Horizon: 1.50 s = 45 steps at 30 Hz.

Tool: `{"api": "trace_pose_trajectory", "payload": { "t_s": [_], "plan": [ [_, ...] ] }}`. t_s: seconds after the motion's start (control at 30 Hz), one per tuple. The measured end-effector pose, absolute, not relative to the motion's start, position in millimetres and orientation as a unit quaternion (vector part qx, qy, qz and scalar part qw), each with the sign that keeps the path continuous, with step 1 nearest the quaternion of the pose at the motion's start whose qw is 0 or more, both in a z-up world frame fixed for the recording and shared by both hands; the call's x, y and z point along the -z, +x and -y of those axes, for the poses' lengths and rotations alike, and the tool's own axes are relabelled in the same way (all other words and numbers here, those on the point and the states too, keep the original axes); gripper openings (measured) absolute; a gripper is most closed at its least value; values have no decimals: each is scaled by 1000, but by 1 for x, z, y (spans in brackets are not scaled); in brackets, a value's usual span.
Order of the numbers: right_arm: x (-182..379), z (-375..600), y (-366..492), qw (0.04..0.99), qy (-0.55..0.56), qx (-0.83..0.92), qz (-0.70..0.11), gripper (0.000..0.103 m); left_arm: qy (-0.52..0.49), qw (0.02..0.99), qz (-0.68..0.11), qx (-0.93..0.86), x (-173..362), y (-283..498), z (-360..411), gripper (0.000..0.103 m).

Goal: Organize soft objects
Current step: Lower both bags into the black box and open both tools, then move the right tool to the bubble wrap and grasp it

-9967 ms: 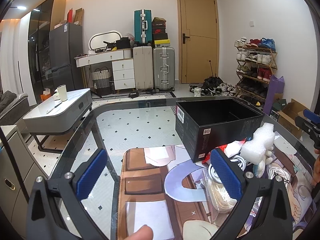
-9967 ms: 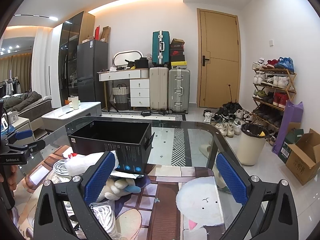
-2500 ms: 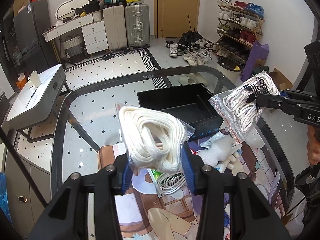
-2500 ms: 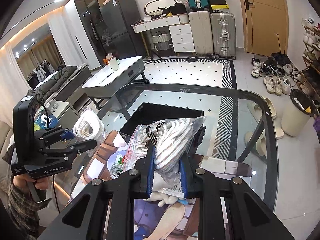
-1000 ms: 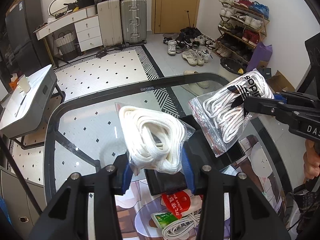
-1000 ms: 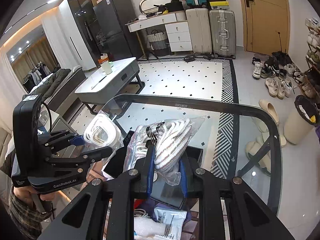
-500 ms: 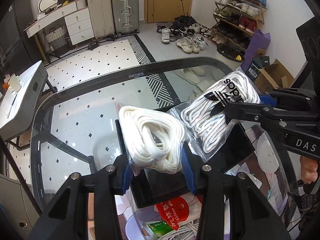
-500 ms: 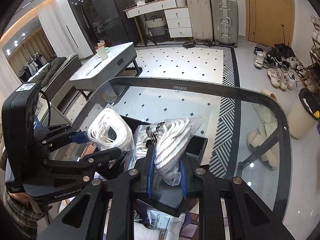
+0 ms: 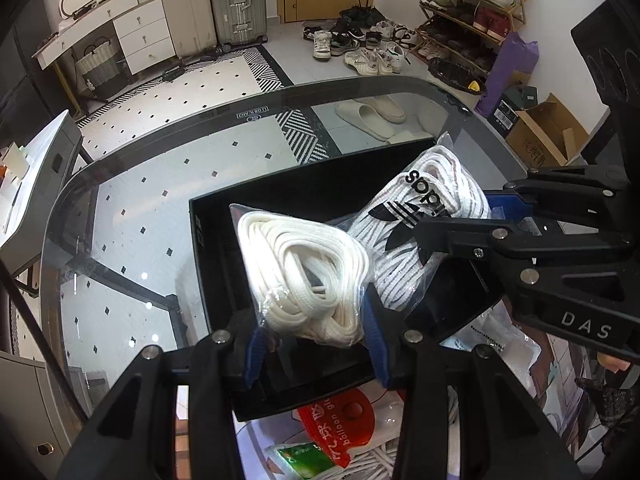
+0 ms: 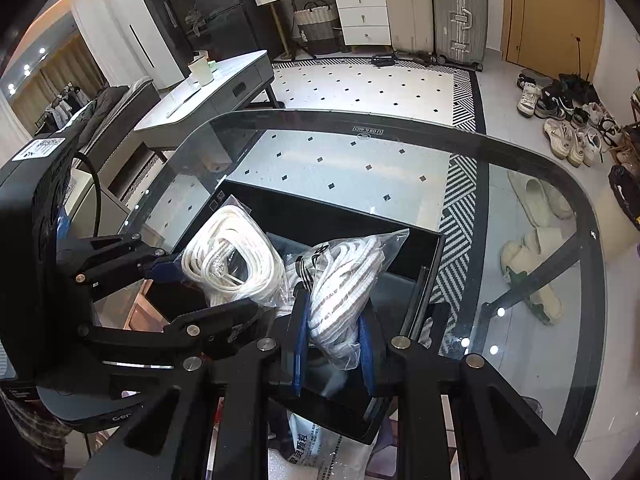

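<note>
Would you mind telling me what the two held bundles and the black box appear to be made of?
Both bundles look like woven fabric laces in clear glossy plastic bags: the left bag of laces is flat cream cord, the right printed bag is white. The black box seems matte cardboard, judging by thin straight walls, though that is uncertain.

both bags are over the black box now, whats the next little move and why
Probably lower both a little, then open. The left claw is shut on the bag of white laces, and the right claw on the adidas lace bag. Both hang above the open black box, apparently not yet resting on its floor.
</note>
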State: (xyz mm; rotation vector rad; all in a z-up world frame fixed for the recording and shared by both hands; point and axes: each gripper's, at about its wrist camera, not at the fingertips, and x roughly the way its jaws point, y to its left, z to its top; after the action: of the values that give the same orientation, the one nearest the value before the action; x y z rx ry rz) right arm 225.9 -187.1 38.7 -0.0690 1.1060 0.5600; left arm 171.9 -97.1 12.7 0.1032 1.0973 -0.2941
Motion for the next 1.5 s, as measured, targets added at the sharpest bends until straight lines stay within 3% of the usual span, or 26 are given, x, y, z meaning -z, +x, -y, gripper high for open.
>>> {"api": "trace_pose_trajectory", "payload": {
  "t_s": [0.67, 0.77, 0.93, 1.07, 1.13, 1.2, 1.27, 1.33, 1.5],
  "plan": [
    [-24, 194, 208, 805, -35, -270, -527, 23, 43, 832, -535, 139, -12, 158, 97, 42],
    [-30, 197, 206, 810, -32, -267, -521, 29, 45, 835, -531, 137, -15, 158, 96, 47],
    [-44, 203, 201, 823, -36, -260, -504, 48, 39, 840, -524, 138, -23, 155, 92, 59],
    [-56, 208, 195, 829, -37, -254, -496, 52, 36, 843, -518, 143, -30, 150, 92, 70],
    [-61, 212, 191, 833, -37, -251, -492, 66, 36, 847, -511, 147, -34, 146, 92, 78],
    [-65, 217, 187, 835, -36, -251, -489, 75, 34, 849, -506, 148, -38, 142, 89, 79],
    [-69, 222, 181, 835, -34, -252, -487, 77, 33, 850, -504, 148, -41, 137, 87, 84],
    [-72, 225, 174, 836, -31, -253, -486, 86, 32, 853, -499, 148, -43, 131, 84, 93],
    [-71, 238, 158, 833, -27, -254, -490, 92, 27, 854, -498, 147, -45, 119, 78, 97]
  ]
}}
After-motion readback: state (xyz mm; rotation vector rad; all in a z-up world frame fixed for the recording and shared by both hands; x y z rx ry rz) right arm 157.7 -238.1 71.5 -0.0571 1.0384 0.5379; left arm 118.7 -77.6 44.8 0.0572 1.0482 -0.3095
